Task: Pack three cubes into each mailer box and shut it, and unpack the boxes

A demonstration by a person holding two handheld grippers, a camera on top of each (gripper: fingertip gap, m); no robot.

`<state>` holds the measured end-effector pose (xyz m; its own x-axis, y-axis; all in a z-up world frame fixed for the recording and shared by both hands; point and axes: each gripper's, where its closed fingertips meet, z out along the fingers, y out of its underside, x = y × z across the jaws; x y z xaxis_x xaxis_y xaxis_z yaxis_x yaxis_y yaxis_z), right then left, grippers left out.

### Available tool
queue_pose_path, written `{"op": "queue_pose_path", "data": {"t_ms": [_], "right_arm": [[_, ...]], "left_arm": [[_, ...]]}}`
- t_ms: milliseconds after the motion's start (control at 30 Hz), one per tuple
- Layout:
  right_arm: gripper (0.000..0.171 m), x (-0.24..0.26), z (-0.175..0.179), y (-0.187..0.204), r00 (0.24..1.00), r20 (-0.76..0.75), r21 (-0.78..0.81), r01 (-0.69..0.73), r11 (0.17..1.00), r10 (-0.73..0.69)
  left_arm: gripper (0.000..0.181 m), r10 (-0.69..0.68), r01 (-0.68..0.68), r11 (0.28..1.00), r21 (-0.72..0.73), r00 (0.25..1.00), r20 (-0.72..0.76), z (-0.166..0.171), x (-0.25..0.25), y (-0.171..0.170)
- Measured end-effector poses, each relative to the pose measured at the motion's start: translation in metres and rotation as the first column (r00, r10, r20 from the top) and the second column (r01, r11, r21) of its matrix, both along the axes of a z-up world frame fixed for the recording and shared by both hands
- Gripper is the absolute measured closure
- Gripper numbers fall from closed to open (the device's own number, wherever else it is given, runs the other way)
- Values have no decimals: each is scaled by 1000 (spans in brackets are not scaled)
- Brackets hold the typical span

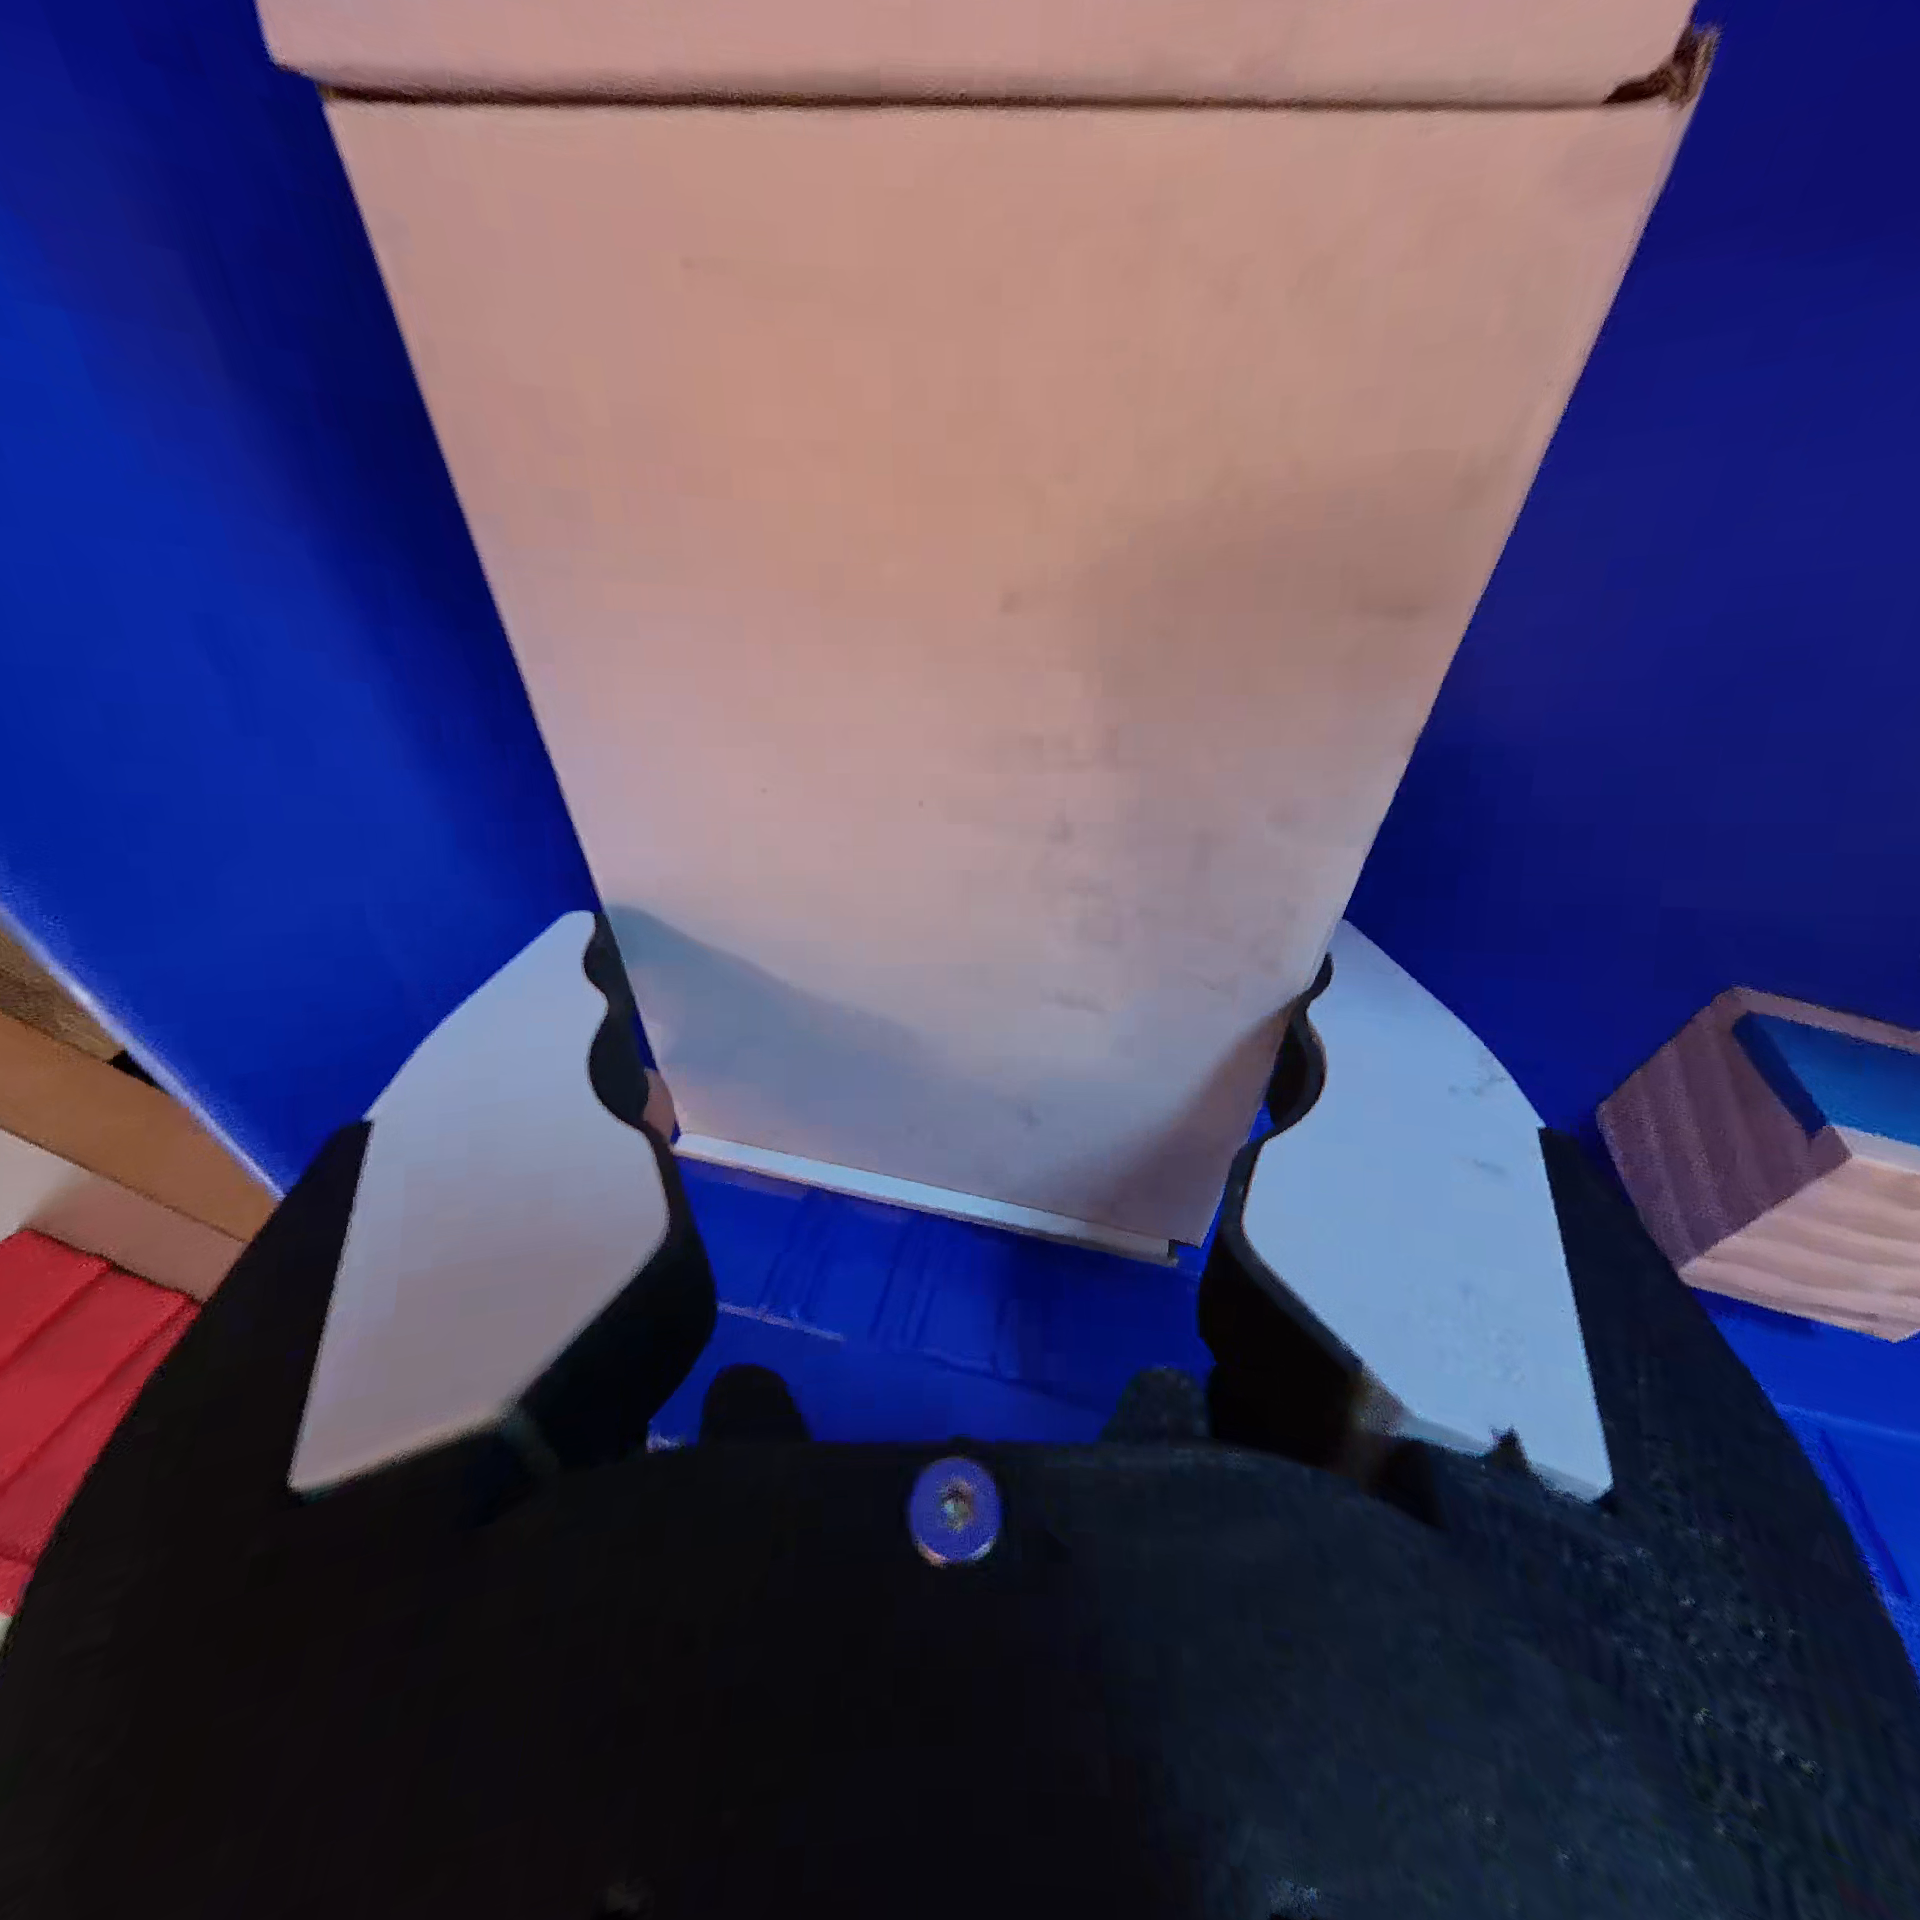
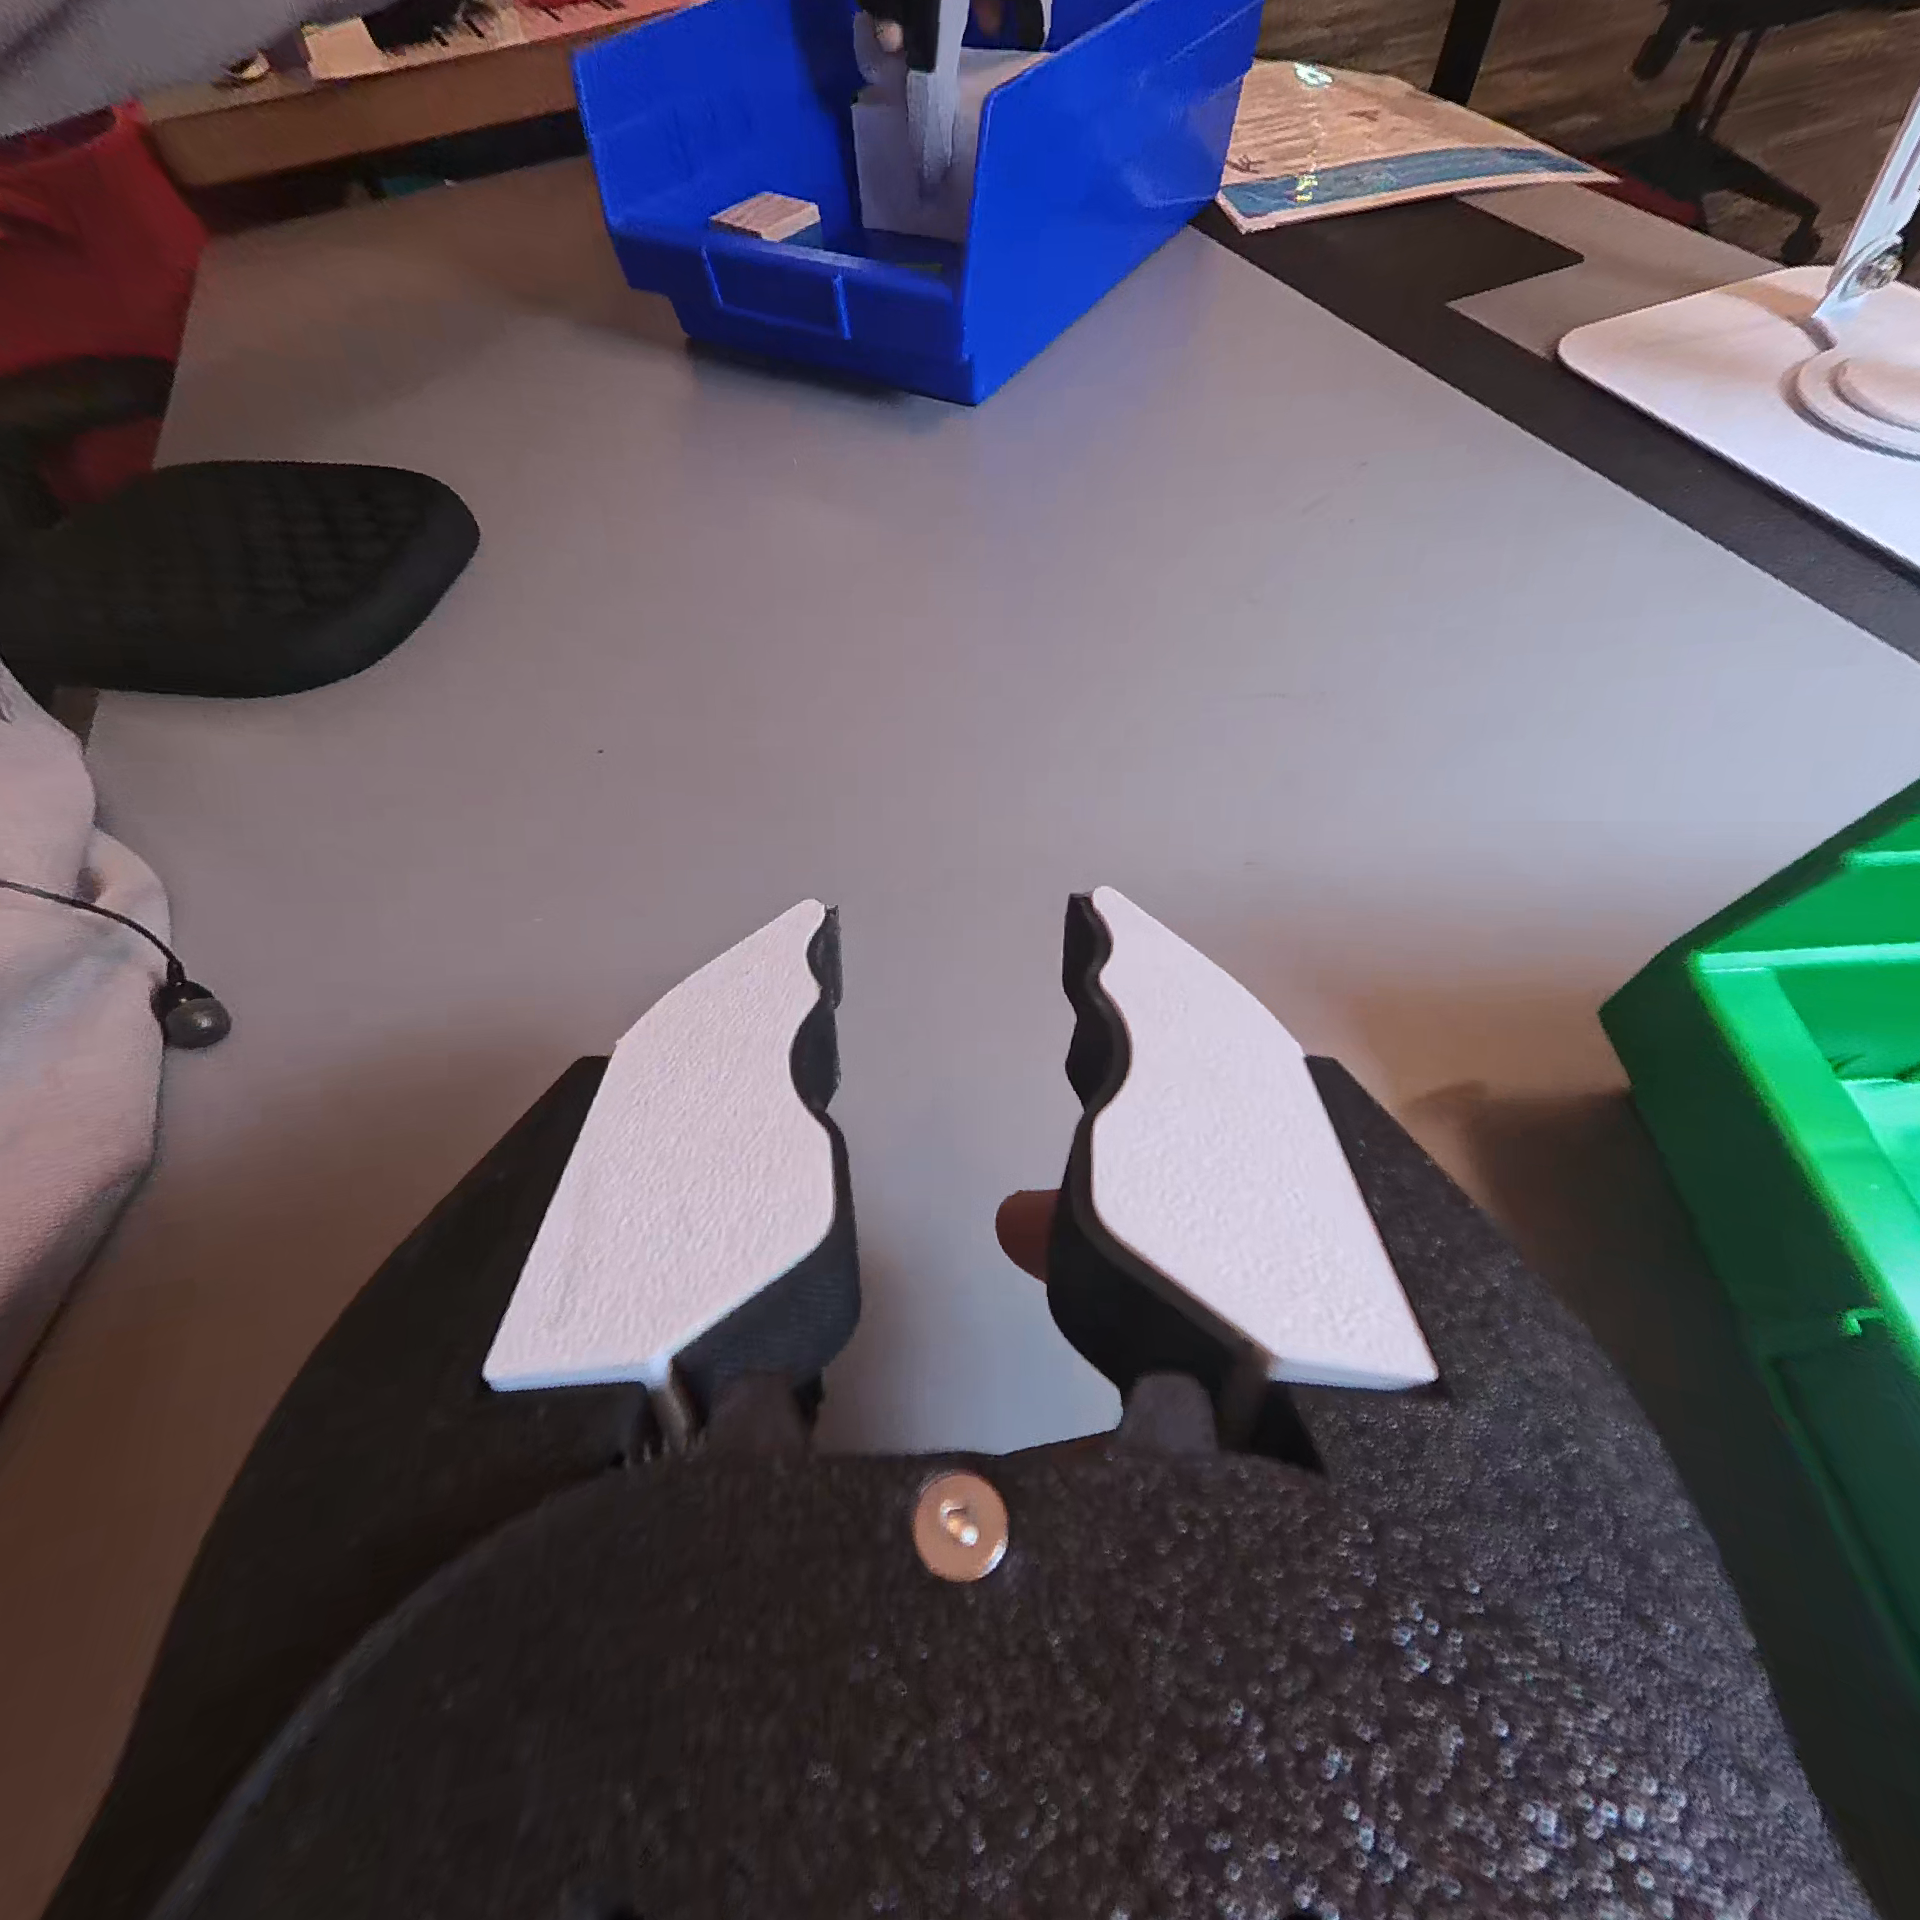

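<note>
In the left wrist view my left gripper (image 1: 961, 945) is shut on a closed pale cardboard mailer box (image 1: 987, 520), one finger against each side wall. It holds the box inside a blue bin (image 1: 208, 520). A wooden cube with a blue face (image 1: 1766, 1153) lies in the bin to the right. In the right wrist view my right gripper (image 2: 954, 909) is open and empty above the grey table (image 2: 935, 644). Far ahead stands the blue bin (image 2: 1081, 208), with the left gripper (image 2: 925, 94), the box (image 2: 883, 156) and a cube (image 2: 764, 218) inside it.
A green bin (image 2: 1787, 1091) stands at the right edge near my right gripper. A black mesh pad (image 2: 239, 571) overlaps the table's left edge. A white stand base (image 2: 1745, 384) and papers (image 2: 1382, 135) lie at the back right. A person's pale sleeve (image 2: 62, 987) is at the left. Spacing between my two grippers at the tips: around 55 cm.
</note>
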<state>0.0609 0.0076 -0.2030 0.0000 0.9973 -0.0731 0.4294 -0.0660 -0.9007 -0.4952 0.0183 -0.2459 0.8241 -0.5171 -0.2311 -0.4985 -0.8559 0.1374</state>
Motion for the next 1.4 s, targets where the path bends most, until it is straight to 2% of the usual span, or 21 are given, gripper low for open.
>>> {"op": "queue_pose_path", "data": {"t_ms": [233,333,567,733,867,967,1067,1133,1233,1300,1400], "right_arm": [[132,9,12,-10,1000,-26,70,-15,997,17],[132,10,15,-13,999,-35,90,-26,996,30],[132,9,12,-17,999,-25,96,-43,995,45],[132,9,7,-15,999,-9,87,-43,995,44],[133,9,4,-13,999,-3,77,-38,996,39],[134,9,4,-12,999,-2,78,-37,996,38],[134,9,6,-14,999,-7,102,-34,994,35],[134,8,11,-13,999,-30,149,-18,989,23],[132,6,21,-11,998,-70,255,16,967,2],[126,3,24,-11,997,-77,354,36,935,-9],[116,-7,30,-18,996,-91,517,43,855,4]], "left_arm": [[62,-64,67,997,-32,995,78,4,41,-22],[62,-98,99,995,-18,993,63,4,52,-24],[57,-86,86,996,4,992,87,11,57,-14],[47,-58,68,996,-59,987,152,-12,60,-16],[48,-47,54,998,-34,982,182,-11,61,-17],[48,-84,83,997,10,984,160,4,61,-20],[49,-117,101,990,100,977,177,40,74,-20],[49,-169,139,978,158,966,197,70,94,-23],[49,-301,244,942,231,918,258,110,152,-35],[49,-405,331,907,262,855,323,126,206,-48],[49,-556,489,831,267,700,448,126,296,-81]]}}
